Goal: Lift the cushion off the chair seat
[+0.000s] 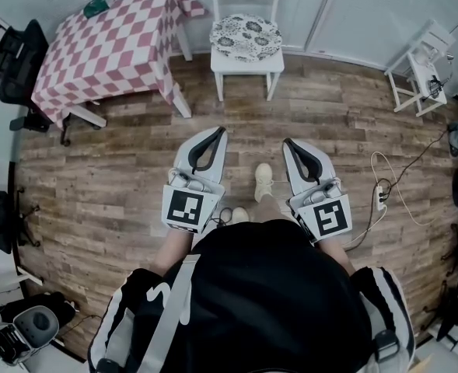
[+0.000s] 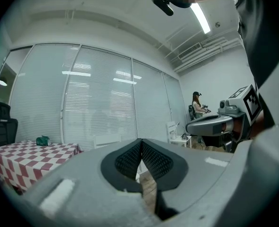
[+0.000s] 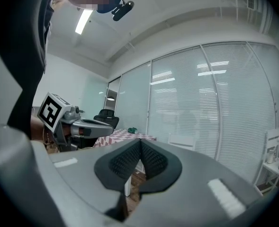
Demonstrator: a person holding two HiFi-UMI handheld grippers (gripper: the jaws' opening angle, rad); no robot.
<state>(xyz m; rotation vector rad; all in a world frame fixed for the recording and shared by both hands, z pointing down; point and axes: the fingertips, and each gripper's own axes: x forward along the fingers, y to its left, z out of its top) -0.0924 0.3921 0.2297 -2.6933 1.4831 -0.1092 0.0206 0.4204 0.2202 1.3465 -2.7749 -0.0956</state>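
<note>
Fingers of the left gripper (image 1: 218, 132) and right gripper (image 1: 286, 141) are pressed together on nothing in the head view. The round floral fabric cushion (image 1: 246, 37) lies flat on the white wooden chair (image 1: 248, 64), well ahead of them. It looks light, soft and floppy, so its near rim seems the place to pinch. Being round, it has no long axis.

Left gripper view: fingers (image 2: 127, 160) meet, nothing between.

Right gripper view: likewise.

Matt grey plastic shells the left gripper (image 1: 217, 131) and right gripper (image 1: 287, 142), their black pads (image 2: 129, 160) finely ribbed; ahead of them a floral cloth cushion (image 1: 246, 37) tops a smooth white chair (image 1: 247, 67) on matt, grainy wood floor (image 1: 120, 179).
</note>
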